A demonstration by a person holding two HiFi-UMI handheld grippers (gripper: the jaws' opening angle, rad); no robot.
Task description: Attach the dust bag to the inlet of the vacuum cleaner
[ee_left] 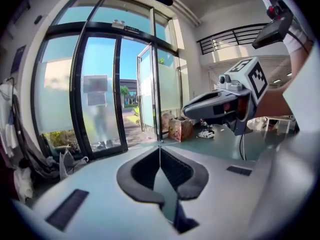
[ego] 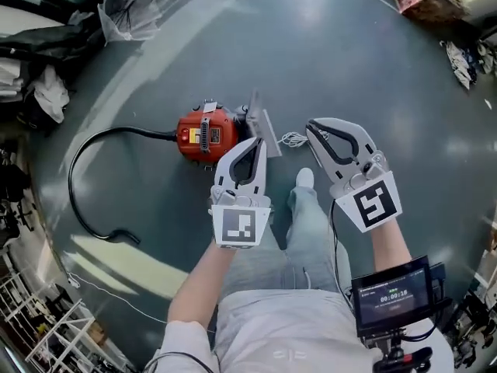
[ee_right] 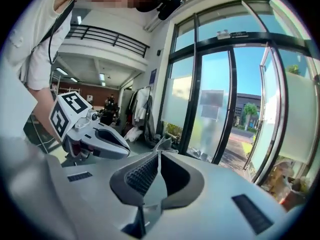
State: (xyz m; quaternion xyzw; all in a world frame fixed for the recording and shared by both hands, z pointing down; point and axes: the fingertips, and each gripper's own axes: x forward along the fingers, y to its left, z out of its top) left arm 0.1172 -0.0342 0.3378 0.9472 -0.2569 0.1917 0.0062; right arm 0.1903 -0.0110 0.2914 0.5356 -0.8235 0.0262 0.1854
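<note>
The red vacuum cleaner [ego: 203, 134] lies on the grey-green floor. A grey flat piece [ego: 262, 123], which looks like the dust bag, rests against its right side, and a small white cord tangle [ego: 293, 139] lies beside that. My left gripper [ego: 258, 142] is held up just right of the vacuum and is shut with nothing in it. My right gripper [ego: 311, 127] is raised to the right of the bag and is also shut and empty. Both gripper views look level at glass doors. The left gripper [ee_left: 160, 150] sees the right gripper's body [ee_left: 220, 106], and the right gripper [ee_right: 159, 155] sees the left gripper's body [ee_right: 95, 136].
A black hose [ego: 81, 181] loops left from the vacuum. A clear plastic bag [ego: 128, 10] and piled clothes [ego: 35, 68] lie at the far left, and a wire rack [ego: 46, 329] stands at bottom left. The person's leg and shoe [ego: 304, 179] are below the grippers. Glass doors [ee_left: 107, 94] stand ahead.
</note>
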